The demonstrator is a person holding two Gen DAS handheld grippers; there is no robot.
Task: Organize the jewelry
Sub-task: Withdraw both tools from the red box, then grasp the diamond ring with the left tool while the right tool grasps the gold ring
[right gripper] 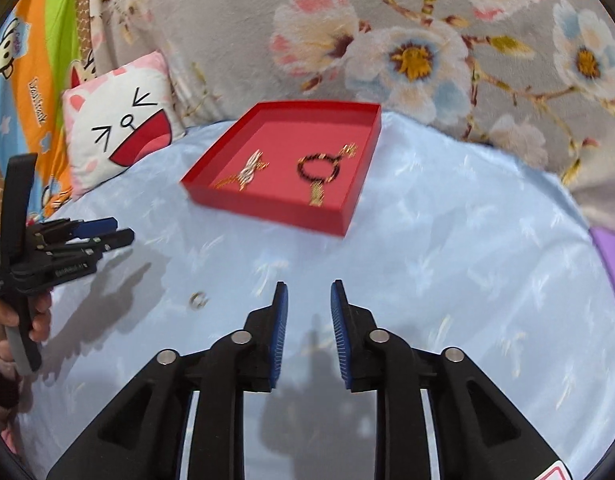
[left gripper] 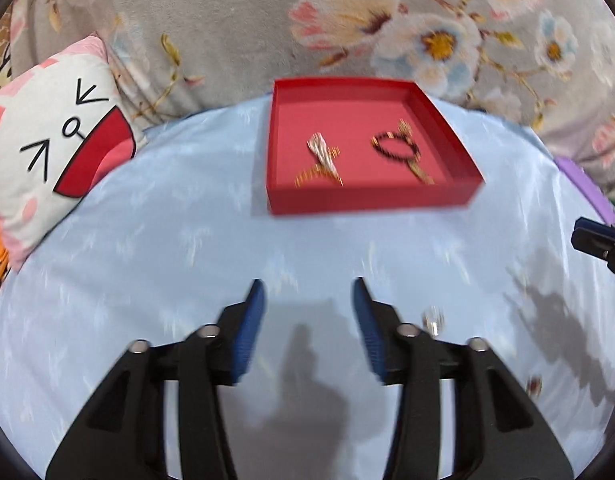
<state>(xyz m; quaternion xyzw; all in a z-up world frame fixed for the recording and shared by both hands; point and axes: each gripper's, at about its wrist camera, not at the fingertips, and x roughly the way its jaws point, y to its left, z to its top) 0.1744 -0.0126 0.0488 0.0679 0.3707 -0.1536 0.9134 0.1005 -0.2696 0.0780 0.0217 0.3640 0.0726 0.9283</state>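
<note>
A red tray (left gripper: 371,200) (right gripper: 267,208) sits on the light blue cloth. In it lie a gold and silver chain piece (left gripper: 323,160) (right gripper: 249,172) and a dark bead bracelet (left gripper: 395,146) (right gripper: 319,168) with a gold tassel. A small silver ring (left gripper: 433,318) (right gripper: 198,300) lies on the cloth, just right of my left gripper (left gripper: 309,292). My left gripper is open and empty; it also shows in the right wrist view (right gripper: 107,232). My right gripper (right gripper: 309,290) is open and empty, over bare cloth short of the tray.
A white and pink cat-face cushion (left gripper: 55,152) (right gripper: 119,128) lies left of the tray. A grey floral blanket (left gripper: 347,20) (right gripper: 387,40) rises behind. A purple item (left gripper: 583,184) (right gripper: 611,256) sits at the right edge. Another small trinket (left gripper: 533,386) lies on the cloth.
</note>
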